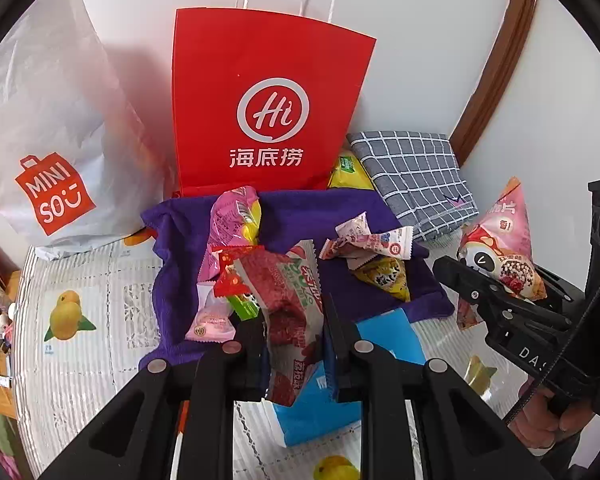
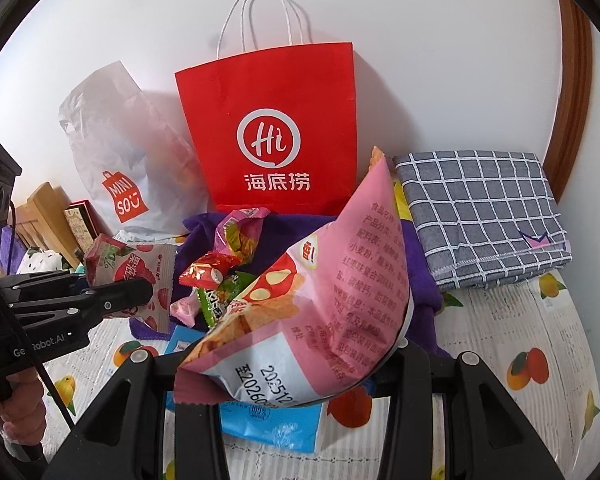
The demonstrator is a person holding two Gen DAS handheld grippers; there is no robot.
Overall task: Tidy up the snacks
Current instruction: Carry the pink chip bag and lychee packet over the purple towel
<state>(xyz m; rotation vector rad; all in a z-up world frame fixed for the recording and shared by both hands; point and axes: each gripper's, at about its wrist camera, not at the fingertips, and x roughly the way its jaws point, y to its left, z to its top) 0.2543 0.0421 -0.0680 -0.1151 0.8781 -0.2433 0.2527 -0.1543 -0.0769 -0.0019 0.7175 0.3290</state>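
- The left gripper (image 1: 294, 332), at the bottom centre of its own view, pinches a red strawberry snack packet (image 1: 288, 304) by its lower part; the packet flops loosely above the jaws, so a quick swing could let it slide free
- The right gripper (image 2: 296, 364) is clamped on a pink triangular snack bag (image 2: 340, 280) at one bottom corner; puffy and slick, it may twist or slip out
- Loose snacks (image 1: 236, 264) lie heaped on the purple cloth (image 1: 172, 272) mid-frame, just under both loads; a dropped packet would scatter them
- The red paper bag (image 1: 268, 100), upper centre, stands against the wall with its mouth narrow; I'd guess a careless push could tip it or miss the opening
- The white Miniso bag (image 1: 48, 128) at upper left sags, equally awkward to fill
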